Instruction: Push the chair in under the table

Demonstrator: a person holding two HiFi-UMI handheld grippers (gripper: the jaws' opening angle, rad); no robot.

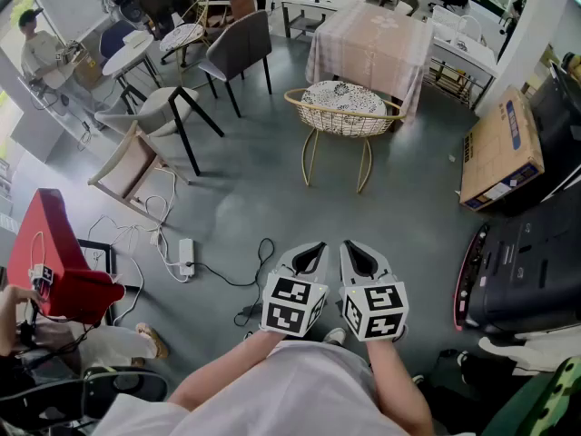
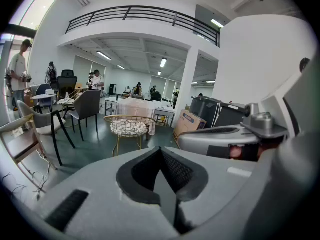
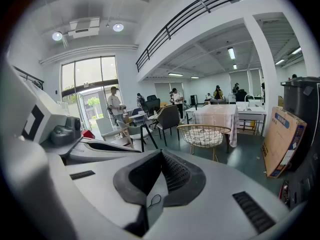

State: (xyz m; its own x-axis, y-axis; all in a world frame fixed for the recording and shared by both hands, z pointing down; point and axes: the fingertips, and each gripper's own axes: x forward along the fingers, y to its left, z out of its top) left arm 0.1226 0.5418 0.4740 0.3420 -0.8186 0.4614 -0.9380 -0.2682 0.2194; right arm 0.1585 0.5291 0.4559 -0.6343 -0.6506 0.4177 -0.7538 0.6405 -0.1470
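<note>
Head view shows your left gripper (image 1: 311, 246) and right gripper (image 1: 355, 246) side by side, fingers pressed together on nothing. Loose cables by the power strip (image 1: 186, 256) could trip you walking in. The wire chair (image 1: 343, 107) stands well ahead of them, before the cloth-covered tabletop (image 1: 372, 34).

My right gripper (image 3: 160, 156) has its grey jaws pressed together with nothing between them, and it points toward the gold wire basket chair with a white cushion (image 3: 205, 134). Just behind that chair stands the table draped in a pale pink cloth (image 3: 218, 116). To the chair's right a brown cardboard box (image 3: 281, 141) stands on edge, and to its left is a dark grey chair on black legs (image 3: 167, 118).
</note>
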